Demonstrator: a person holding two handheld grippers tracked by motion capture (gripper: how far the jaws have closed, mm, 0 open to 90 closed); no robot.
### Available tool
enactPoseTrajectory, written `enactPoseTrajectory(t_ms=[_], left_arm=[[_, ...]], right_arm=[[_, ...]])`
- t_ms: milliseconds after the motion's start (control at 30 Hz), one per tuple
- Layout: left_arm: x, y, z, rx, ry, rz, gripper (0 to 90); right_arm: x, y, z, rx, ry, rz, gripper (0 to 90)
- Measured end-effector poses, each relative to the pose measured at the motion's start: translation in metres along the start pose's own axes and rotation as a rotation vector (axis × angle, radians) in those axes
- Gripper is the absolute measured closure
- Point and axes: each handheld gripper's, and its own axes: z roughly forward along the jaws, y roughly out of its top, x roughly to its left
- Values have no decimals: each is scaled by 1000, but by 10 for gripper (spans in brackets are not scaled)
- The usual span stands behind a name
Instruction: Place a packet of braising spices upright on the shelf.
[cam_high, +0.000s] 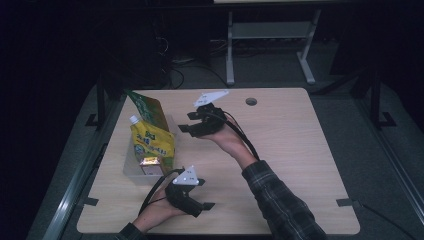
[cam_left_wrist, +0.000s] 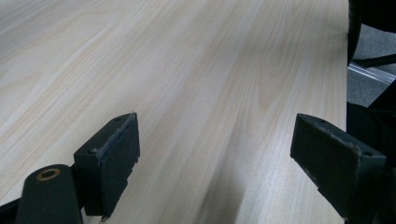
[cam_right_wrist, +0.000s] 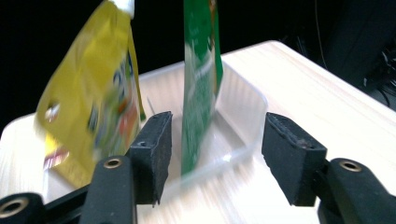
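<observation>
A pale wooden table (cam_high: 280, 150) stands in a dark room. Nearest, the left gripper (cam_high: 192, 197) rests open over bare wood. Farther off, the right gripper (cam_high: 192, 122) is open, holding nothing, beside the clear plastic tub (cam_high: 131, 167) holding the yellow spouted pouch (cam_high: 152, 142) and green pouch (cam_high: 150, 107). Best to draw it straight away, clear of the rim. The right gripper view shows the green pouch (cam_right_wrist: 201, 79) upright beyond the jaws.
</observation>
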Motion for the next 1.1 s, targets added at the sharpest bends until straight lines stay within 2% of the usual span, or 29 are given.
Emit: enactPoseTrajectory(t_ms=[100, 167, 300, 367, 500, 667, 833, 967, 1100], left_arm=[[-1, 0, 0, 6, 0, 2, 151], [-1, 0, 0, 8, -1, 6, 151], [-1, 1, 0, 1, 1, 4, 151], [-1, 1, -1, 0, 6, 18, 151], [-1, 1, -1, -8, 7, 8, 151], [-1, 1, -1, -6, 11, 14, 151], [-1, 1, -1, -12, 7, -1, 152], [0, 0, -1, 3, 10, 19, 153], [-2, 0, -2, 1, 10, 11, 154]], right_arm=[[-2, -16, -17, 13, -21, 1, 402], [-2, -30, -29, 14, -29, 21, 395], [-3, -52, -47, 28, -49, 39, 382], [-4, -63, -56, 30, -55, 46, 371], [-4, -85, -73, 43, -85, 53, 338], [-3, -112, -95, 53, -109, 80, 314], [1, -136, -116, 72, -121, 100, 287], [5, -152, -130, 82, -142, 103, 261], [9, -168, -143, 94, -167, 99, 246]])
